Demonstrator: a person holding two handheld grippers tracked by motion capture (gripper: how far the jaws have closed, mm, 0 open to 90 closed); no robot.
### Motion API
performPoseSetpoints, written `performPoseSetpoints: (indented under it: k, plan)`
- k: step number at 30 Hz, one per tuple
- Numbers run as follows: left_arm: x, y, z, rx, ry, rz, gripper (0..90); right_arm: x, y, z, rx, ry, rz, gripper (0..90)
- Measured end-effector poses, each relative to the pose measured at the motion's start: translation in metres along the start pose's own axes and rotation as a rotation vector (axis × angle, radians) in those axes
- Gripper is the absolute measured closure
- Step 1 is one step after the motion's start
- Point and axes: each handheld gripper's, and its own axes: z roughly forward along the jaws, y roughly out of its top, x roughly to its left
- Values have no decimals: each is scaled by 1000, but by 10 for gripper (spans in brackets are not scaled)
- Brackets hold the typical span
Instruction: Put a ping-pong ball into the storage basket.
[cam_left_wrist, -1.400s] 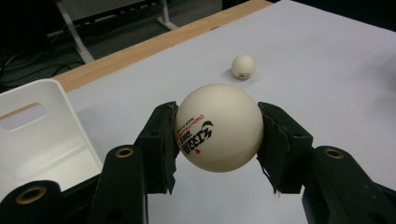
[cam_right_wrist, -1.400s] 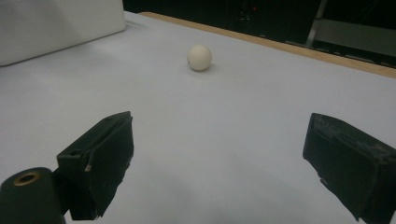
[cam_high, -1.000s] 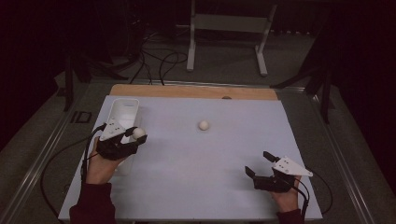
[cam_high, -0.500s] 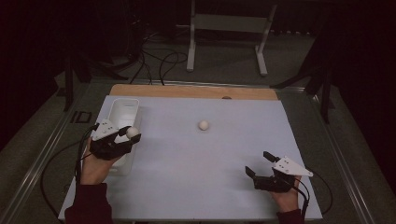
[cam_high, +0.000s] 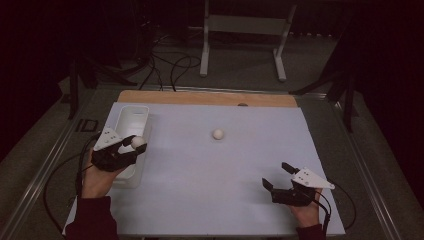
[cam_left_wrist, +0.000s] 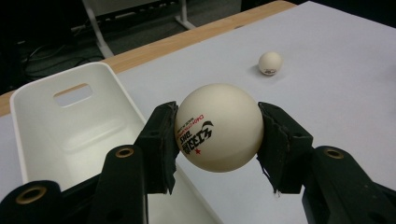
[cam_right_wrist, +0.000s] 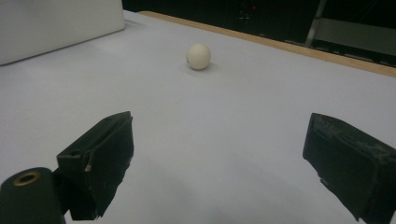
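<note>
My left gripper (cam_high: 131, 148) is clamped on a white ping-pong ball (cam_left_wrist: 218, 127); both pads press its sides, printed logo and red star facing the camera. In the high view I see the held ball (cam_high: 137, 142) at the left side of the table, over the right rim of the white bin (cam_high: 131, 115), toward the bin's near half. From the left gripper view the bin (cam_left_wrist: 32, 123) sits just below and to the left of the jaws, upright, handle slot in its far wall, nothing lying in the part I can see.

A second ball (cam_high: 218, 134) rests on the pale grey mat (cam_high: 240, 165) near the centre, well apart from both grippers. It also shows in the left gripper view (cam_left_wrist: 270, 63) and the right gripper view (cam_right_wrist: 198, 56).

My right gripper (cam_high: 280, 176) is at the near right of the mat, jaws spread wide, nothing between them, pointing toward the loose ball. Wooden table edge (cam_high: 200, 97) along the far side.
</note>
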Motion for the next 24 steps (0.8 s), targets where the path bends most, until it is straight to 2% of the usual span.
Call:
performPoseSetpoints:
  k: [9,24]
  plan:
    - [4,-2,-4,-18,4,-3,508,0,0,0,0,0,-1,85]
    - [9,-6,-8,-17,21,-9,508,0,0,0,1,-1,-3,85]
